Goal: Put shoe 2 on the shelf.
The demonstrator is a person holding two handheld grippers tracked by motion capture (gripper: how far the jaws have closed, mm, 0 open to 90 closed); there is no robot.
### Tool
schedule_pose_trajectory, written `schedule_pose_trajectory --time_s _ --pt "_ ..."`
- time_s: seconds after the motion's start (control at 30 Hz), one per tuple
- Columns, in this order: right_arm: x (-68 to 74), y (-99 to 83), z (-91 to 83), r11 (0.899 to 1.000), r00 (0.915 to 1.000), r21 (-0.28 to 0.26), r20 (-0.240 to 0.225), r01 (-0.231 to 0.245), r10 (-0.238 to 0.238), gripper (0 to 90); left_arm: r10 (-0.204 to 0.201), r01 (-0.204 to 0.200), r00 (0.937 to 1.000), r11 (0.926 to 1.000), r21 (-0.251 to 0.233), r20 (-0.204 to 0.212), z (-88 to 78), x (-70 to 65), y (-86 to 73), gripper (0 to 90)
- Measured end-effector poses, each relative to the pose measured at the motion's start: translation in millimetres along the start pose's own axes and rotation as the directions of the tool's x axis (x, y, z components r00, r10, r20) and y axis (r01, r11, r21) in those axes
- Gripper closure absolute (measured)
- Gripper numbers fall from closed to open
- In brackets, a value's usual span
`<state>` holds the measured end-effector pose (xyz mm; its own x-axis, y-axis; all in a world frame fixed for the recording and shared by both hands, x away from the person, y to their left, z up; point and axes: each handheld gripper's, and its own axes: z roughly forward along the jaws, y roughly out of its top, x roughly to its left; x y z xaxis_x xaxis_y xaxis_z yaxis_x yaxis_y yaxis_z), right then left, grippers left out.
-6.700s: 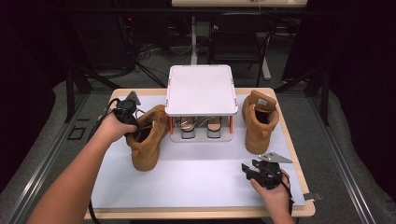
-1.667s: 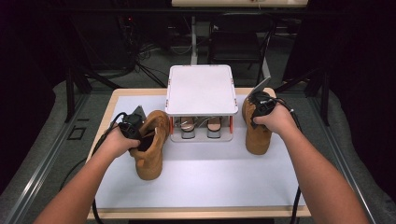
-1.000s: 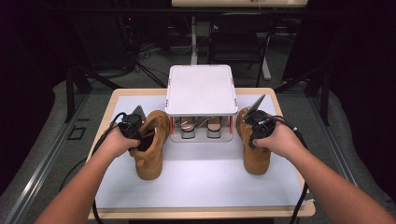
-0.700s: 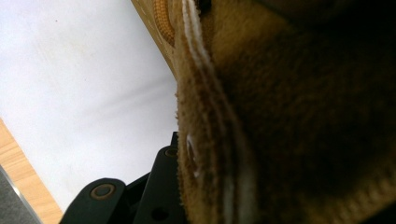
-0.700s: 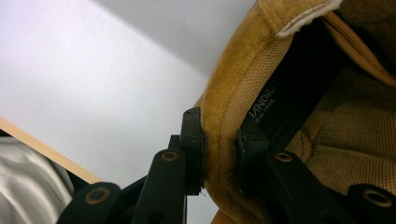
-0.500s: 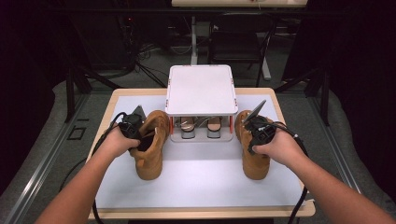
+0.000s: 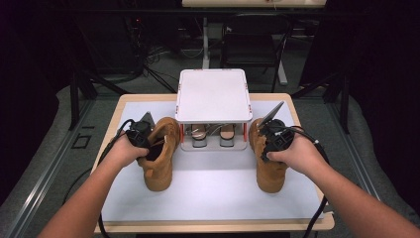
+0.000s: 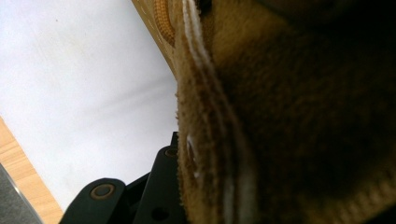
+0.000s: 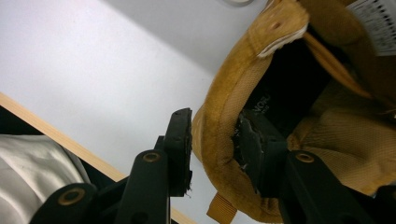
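Grippers on tan boots: left gripper (image 7: 147, 144) clamped on the left boot (image 7: 159, 157) collar, right gripper (image 9: 212, 140) jaws just been opening, collar of the right boot (image 9: 299, 116) between them, outer pad slightly off it, shoe rack (image 7: 212, 96) ahead between both.

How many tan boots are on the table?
2. The left boot stands left of the white rack; the right boot stands right of it. Other shoes sit under the rack, partly hidden, so more may be there.
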<state>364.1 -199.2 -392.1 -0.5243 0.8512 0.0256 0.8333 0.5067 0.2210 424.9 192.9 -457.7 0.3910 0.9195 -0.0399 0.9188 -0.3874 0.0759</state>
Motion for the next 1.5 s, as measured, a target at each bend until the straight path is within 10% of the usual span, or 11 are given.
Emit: schedule_pose_trajectory --time_s 0.83,1.5 --pt "-38.2 1.9 -29.8 0.997 0.9929 0.020 0.089 -0.081 0.079 59.4 0.003 -0.003 0.9999 0.9999 0.017 -0.011 -0.1 -2.0 2.0 78.9" --pt "-71.7 1.3 -13.6 0.985 0.9790 0.032 0.118 -0.171 0.166 58.7 0.006 -0.006 0.9999 0.9998 0.019 -0.009 0.2 -1.3 2.0 78.8"
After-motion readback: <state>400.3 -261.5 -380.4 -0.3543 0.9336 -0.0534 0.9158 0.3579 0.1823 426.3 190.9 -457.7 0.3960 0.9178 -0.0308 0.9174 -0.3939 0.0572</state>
